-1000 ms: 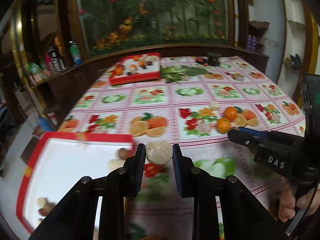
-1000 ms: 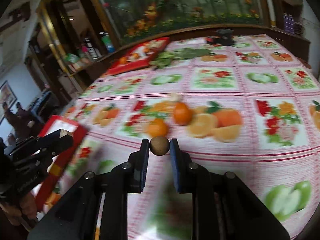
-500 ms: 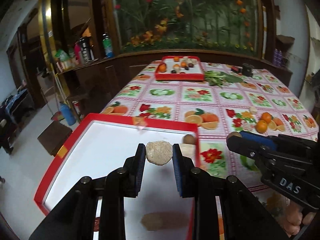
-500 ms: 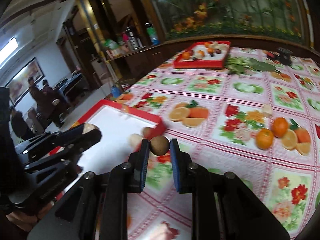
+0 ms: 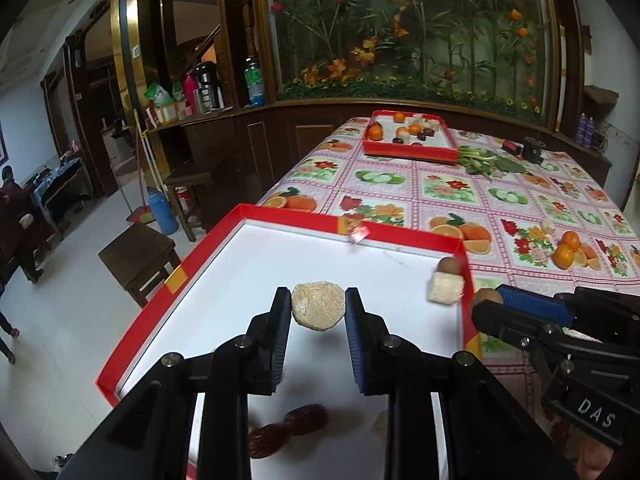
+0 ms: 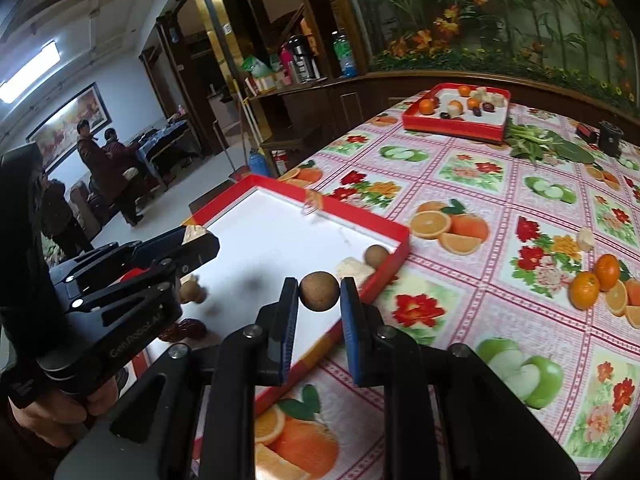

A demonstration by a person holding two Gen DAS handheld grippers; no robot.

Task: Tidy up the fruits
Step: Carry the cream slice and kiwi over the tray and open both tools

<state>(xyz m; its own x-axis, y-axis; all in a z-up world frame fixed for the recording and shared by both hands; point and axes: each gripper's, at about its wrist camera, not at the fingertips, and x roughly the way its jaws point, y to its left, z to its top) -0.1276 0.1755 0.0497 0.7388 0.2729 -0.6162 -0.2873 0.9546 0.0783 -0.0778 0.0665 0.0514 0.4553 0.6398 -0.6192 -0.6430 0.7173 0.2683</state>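
The left gripper (image 5: 318, 312) is clamped on a pale, rough-skinned lump of fruit (image 5: 318, 311), its two black fingers pressing either side, and hangs over the white floor of the near tray (image 5: 208, 280); beneath its frame, on that white floor, lie two dark red wrinkled fruits (image 5: 288, 430), side by side and touching; whether the lump clears the tray floor cannot be told. The right gripper (image 6: 319, 292) is clamped on a small round brown fruit (image 6: 319, 291), held over the tray's right-hand red wall, near its far corner; in the left wrist view that gripper shows at the right edge, a hand (image 5: 596, 456) gripping its handle; in the right wrist view the left gripper stands at the left, a hand (image 6: 52, 412) under it. In the tray's far right corner sit a pale cube-like piece (image 5: 445, 287) and a round brown fruit (image 5: 449, 265), touching each other and close against the red wall; another small brown fruit (image 6: 191, 292) lies on the white floor beside the left gripper. Past the tray, the fruit-printed tablecloth (image 6: 480, 320) carries two oranges (image 6: 596, 282) close together, with a small pale piece (image 6: 585, 239) just beyond them; farther on lie leafy greens (image 6: 540, 142) beside a second red tray (image 6: 452, 126), which holds oranges, pale pieces and dark fruits; a small black object (image 6: 610, 138) stands near the far edge; beyond the table, people (image 6: 100, 160) stand in the room at the left.
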